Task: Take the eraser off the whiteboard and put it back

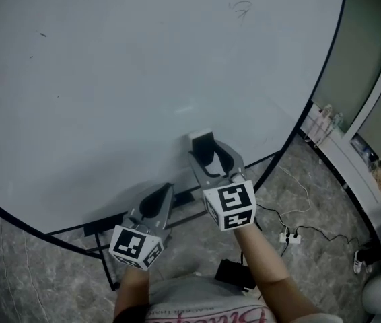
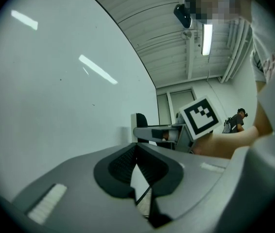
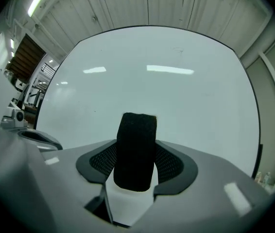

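While left claw (image 2: pixel 136 152) sits closed and empty, right claw (image 1: pixel 207 155) grips eraser (image 3: pixel 136 149) across sides; item judged light, stiff body, soft felt face; hold body, not felt; eraser at whiteboard (image 1: pixel 110 79), contact unclear.

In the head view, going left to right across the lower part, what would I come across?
left gripper → right gripper, with the eraser in its jaws → white power strip
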